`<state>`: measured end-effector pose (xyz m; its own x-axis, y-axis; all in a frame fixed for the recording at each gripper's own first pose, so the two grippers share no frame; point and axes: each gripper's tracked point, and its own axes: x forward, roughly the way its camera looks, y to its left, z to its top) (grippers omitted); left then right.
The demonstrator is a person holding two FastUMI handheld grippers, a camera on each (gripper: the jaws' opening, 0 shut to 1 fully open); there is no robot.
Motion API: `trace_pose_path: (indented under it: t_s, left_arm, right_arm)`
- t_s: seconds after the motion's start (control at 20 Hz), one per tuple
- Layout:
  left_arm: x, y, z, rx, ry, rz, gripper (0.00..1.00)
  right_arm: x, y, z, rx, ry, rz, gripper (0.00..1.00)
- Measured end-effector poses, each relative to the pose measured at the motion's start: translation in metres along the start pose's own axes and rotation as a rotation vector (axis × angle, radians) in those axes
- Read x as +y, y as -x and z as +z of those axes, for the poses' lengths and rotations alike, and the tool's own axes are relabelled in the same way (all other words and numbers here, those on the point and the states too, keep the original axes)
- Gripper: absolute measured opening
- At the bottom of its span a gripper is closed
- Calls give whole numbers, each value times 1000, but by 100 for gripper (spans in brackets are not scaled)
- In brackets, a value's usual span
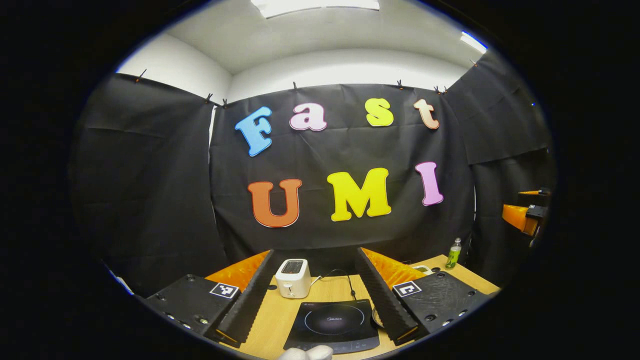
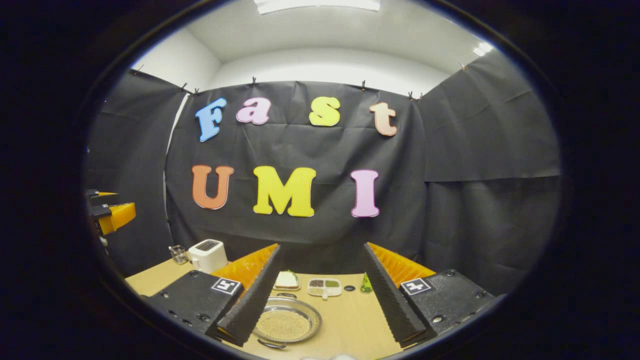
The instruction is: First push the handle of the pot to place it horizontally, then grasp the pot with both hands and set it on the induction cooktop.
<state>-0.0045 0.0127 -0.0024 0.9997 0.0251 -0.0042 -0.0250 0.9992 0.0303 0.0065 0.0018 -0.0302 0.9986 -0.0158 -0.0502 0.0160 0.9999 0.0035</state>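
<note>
In the left gripper view, the left gripper (image 1: pixel 320 295) hangs with fingers spread wide, the cooktop (image 1: pixel 334 324) at bottom center. In the right gripper view, the right gripper (image 2: pixel 320 295) is likewise released, the pot (image 2: pixel 286 322) at lower center-left.

The induction cooktop (image 1: pixel 334 325) is a flat black slab with a faint ring marked on its glass and a control strip along its near edge; it lies flat on the wooden table. The pot (image 2: pixel 286 325) is a shallow, round metal vessel, sitting upright on the same table, with a small dark handle (image 2: pixel 271 344) at its near rim.
</note>
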Motion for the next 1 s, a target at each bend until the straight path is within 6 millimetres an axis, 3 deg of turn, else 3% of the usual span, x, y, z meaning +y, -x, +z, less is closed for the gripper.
trace_pose_path:
  t_s: [0.1,0.15,0.2,0.35,0.45,0.75,1.0]
  left_arm:
    - [2,0,0,-1,2,4,96]
    - [4,1,-3,1,-2,9,96]
    - [6,1,-6,7,-6,13,96]
    - [10,5,-15,27,-18,19,96]
    - [16,7,-21,39,-35,30,96]
    - [34,14,-41,90,-35,60,96]
    - [42,19,-54,123,-34,73,96]
  right_arm:
    - [6,-3,-18,43,6,6,90]
    - [11,-4,-33,78,3,15,73]
    - [21,-4,-50,127,-6,38,66]
    - [57,-5,-118,313,-66,126,28]
    - [83,0,-168,438,-119,182,12]
    - [135,19,-291,693,-115,260,0]
    - [174,31,-346,815,-84,327,4]
